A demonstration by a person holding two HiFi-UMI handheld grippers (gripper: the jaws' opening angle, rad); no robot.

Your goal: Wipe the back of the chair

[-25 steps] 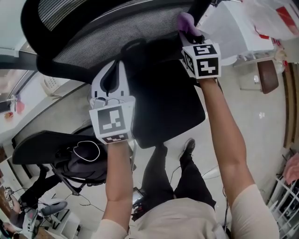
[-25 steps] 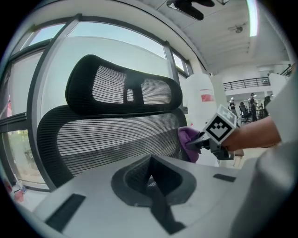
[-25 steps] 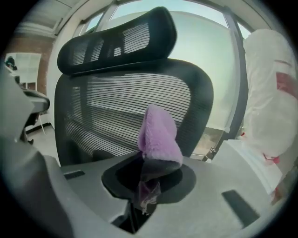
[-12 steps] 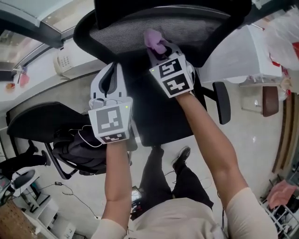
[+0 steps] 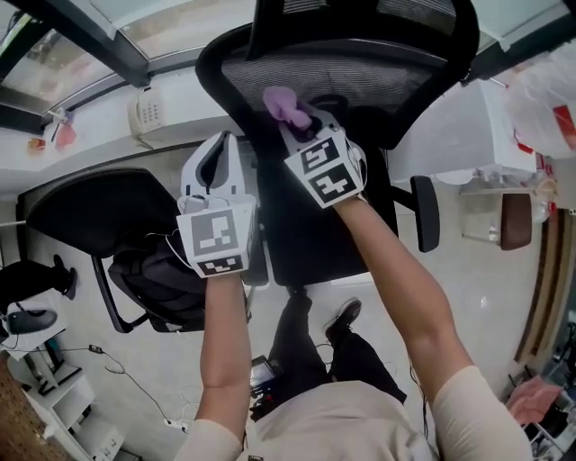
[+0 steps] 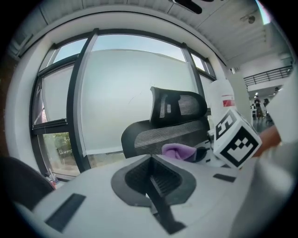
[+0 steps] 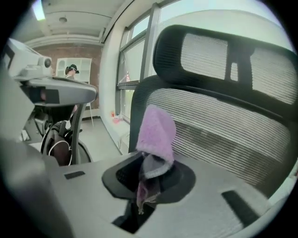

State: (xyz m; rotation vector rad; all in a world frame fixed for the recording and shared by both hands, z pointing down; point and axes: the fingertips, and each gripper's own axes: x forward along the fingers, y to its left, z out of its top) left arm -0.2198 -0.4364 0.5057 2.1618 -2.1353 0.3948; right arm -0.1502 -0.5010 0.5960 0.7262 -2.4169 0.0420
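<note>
as the right tongs (image 5: 299, 122) clench a purple cloth (image 5: 281, 103) at the chair back (image 5: 378, 67), low on its mesh, the wiping looks under way. the left tongs (image 5: 219, 151) hang closed and empty beside the chair. next, press the cloth flat and sweep across the uncovered mesh.

Head view looks down; both gripper views face the chair (image 5: 387, 76).

We lose the top of the headrest (image 5: 360, 18) past the head view's upper edge. The purple cloth (image 7: 156, 132) buries its lower end between the jaws of the right gripper (image 7: 144, 183), and we cannot tell whether it touches the mesh backrest (image 7: 223, 135).
</note>
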